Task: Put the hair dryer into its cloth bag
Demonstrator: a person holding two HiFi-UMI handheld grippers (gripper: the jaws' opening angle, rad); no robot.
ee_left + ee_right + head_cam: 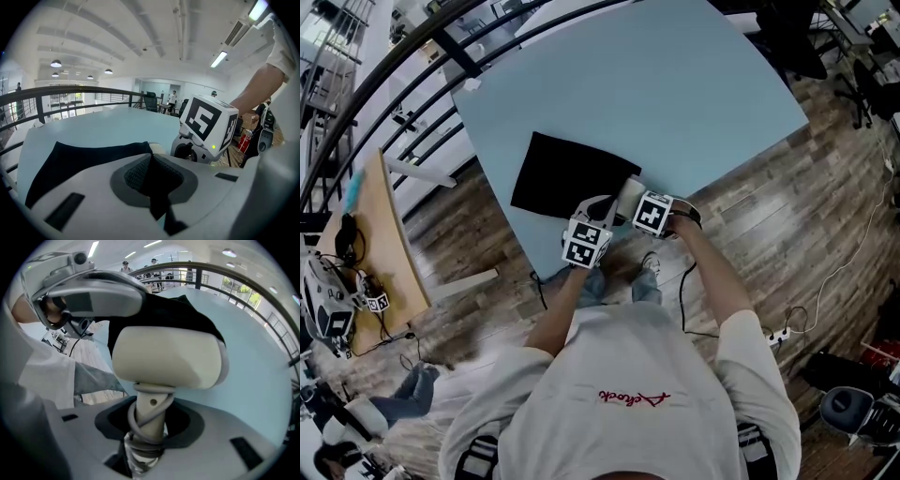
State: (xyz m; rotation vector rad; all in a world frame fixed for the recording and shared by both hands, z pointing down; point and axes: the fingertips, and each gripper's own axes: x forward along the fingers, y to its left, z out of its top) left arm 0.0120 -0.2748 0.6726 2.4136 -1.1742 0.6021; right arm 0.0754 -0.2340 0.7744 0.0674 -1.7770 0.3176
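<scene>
Only the right gripper view shows the grip on the hair dryer (pixel 168 357): the right gripper (pixel 147 427) has its jaws partly apart and closed on the handle, which runs straight down into them. A grey cord (pixel 140 420) is wound round that handle. The head view gives just a pale patch of the dryer between the two marker cubes, at the near right corner of the cloth bag (pixel 567 173).

The left gripper view alone shows the left gripper (pixel 152 180) with its jaws pinched together on a fold of the bag's black cloth. The rest of the bag spreads flat to the left over the pale blue desk (pixel 675 94). The right gripper's marker cube stands just to the right in that view, and a sliver of the pale dryer shows beside the bag's edge.

The dryer's barrel lies crosswise to the handle — its long axis runs left to right across the right gripper view, above the jaws. Which end is the nozzle I cannot tell. The black cloth rises behind and over the barrel, held up at the upper left by the left gripper. Whether the barrel is already inside the mouth I cannot tell.

The dryer is cream, smooth and rounded, with a lighter rim at its right end and a small round hole near the top of the handle
</scene>
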